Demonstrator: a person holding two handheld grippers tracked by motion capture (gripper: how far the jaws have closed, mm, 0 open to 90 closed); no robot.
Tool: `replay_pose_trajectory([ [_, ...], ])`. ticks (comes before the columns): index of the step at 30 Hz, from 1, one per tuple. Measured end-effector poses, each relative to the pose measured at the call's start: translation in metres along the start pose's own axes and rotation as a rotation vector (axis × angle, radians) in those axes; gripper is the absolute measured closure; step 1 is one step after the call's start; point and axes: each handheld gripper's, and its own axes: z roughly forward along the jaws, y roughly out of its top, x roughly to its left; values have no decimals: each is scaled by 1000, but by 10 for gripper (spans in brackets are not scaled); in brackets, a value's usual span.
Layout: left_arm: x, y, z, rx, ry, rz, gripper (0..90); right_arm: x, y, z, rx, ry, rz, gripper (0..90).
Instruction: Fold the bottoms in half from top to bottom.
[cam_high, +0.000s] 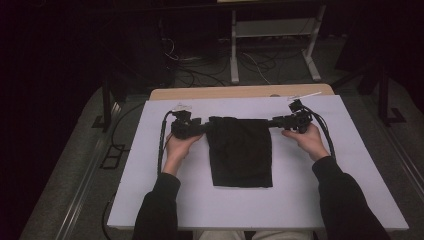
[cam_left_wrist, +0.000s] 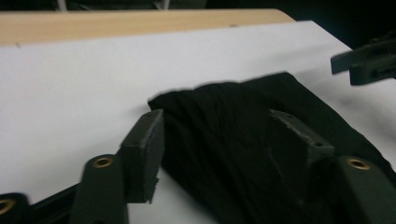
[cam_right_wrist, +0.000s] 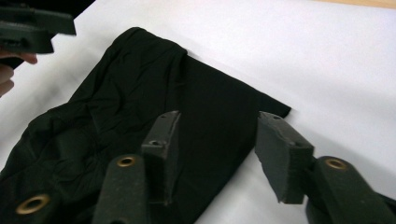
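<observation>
High view: folded black cloth (cam_high: 241, 150), creased, flat on white table (cam_high: 150, 200); both grippers' fingers wide apart w/ nothing gripped.

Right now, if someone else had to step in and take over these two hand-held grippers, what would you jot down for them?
Left hand-held gripper: jaws open, straddling the far left corner of the black cloth.
Right hand-held gripper: jaws open, straddling the far right corner.
The cloth lies folded into a rectangle in the middle of the white sheet, long side running toward the person.
Done: both hand-held grippers are lined up at the far corners.
Left: probably close on both corners, then lift or fold; nothing is gripped yet.
</observation>
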Motion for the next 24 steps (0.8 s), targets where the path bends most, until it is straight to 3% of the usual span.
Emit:
replay_pose_trajectory([
  [3,5,-3,-3,-10,-49,-54,317,-1,-4,-5,-7,0,8,422],
  [6,5,-6,-7,-4,-42,-61,211,0,-7,-12,-12,-4,13,342],
  [11,0,-11,-12,9,-26,-17,119,2,-11,-18,-2,-26,6,146],
  [15,-5,-13,-12,29,8,4,60,5,-17,-23,-11,-24,-15,127],
  [17,-8,-13,-13,38,5,7,11,6,-21,-25,-16,-23,-4,93],
  [24,-19,-16,-18,31,-5,45,0,9,-34,-33,-15,-39,-2,23],
])
